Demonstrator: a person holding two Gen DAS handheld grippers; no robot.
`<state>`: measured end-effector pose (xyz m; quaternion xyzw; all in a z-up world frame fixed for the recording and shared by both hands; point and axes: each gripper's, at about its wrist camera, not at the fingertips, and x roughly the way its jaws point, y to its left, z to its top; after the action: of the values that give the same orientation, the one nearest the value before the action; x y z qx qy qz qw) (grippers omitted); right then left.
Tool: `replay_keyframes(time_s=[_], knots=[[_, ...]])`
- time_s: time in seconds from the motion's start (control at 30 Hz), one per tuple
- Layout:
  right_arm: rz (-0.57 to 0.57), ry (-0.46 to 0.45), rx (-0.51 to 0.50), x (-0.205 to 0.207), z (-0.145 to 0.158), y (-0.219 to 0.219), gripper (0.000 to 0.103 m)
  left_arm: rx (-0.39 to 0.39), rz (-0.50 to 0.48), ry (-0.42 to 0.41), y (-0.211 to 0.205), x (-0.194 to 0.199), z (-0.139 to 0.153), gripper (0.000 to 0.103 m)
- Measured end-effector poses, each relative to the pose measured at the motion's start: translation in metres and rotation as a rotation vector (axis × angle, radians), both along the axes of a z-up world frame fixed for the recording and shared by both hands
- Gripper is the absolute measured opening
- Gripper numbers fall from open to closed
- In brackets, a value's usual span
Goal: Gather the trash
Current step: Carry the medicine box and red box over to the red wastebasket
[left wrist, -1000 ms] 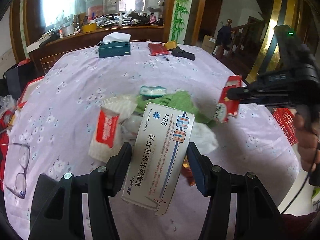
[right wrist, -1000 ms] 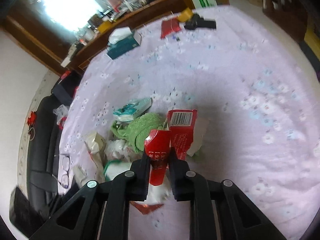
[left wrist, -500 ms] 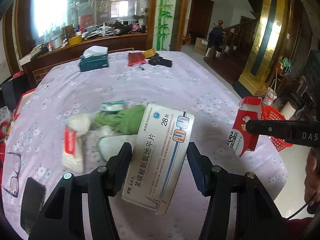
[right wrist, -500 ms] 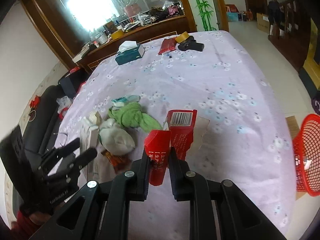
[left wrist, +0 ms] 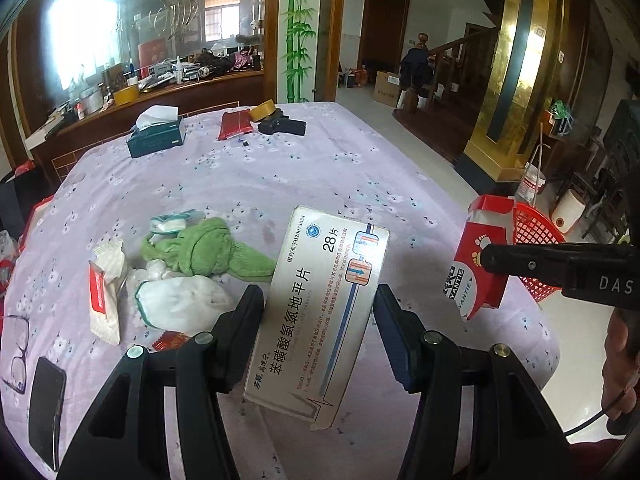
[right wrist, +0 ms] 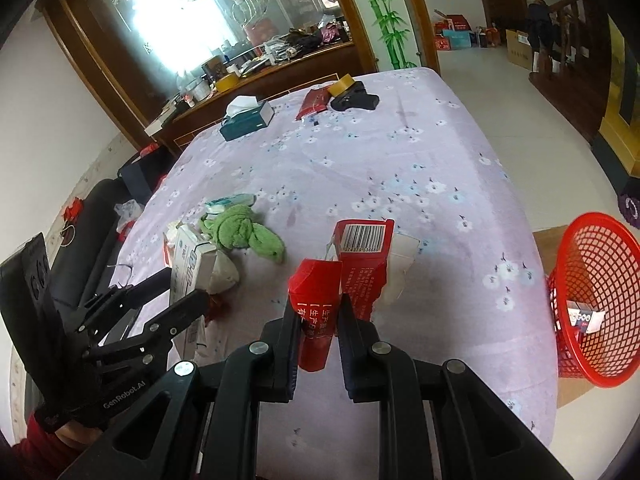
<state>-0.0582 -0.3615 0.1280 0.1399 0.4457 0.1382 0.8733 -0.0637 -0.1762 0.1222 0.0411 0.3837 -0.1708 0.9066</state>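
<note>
I had both tongs loaded: left gripper [left wrist: 318, 312] part-open, clamped on the white medicine box [left wrist: 320, 312]; right gripper [right wrist: 319, 320] pinched tight on the red carton [right wrist: 344, 276], both lifted clear for the red basket [right wrist: 592, 304] far right off the table [right wrist: 400, 168].

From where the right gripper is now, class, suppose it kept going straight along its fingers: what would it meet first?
Probably the bare purple tablecloth beyond the red carton that the right gripper holds. The red basket sits off to the right, outside that line. Depth is uncertain in this fisheye view.
</note>
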Motion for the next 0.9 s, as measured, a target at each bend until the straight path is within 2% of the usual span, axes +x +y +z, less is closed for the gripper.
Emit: replay_keyframes(time_s=[0.2,0.5,0.9], knots=[[-0.012,0.001,0.007,-0.004,-0.004,-0.010,0.018,-0.005,-0.002,-0.010,-0.008,0.000,0.003,0.056],[-0.013,-0.037,0.004,-0.004,0.026,-0.019,0.018,-0.008,-0.013,-0.019,-0.014,0.005,0.024,0.056],[-0.031,-0.046,0.020,-0.002,0.030,-0.025,0.018,-0.014,-0.026,-0.019,-0.019,0.011,0.025,0.056]])
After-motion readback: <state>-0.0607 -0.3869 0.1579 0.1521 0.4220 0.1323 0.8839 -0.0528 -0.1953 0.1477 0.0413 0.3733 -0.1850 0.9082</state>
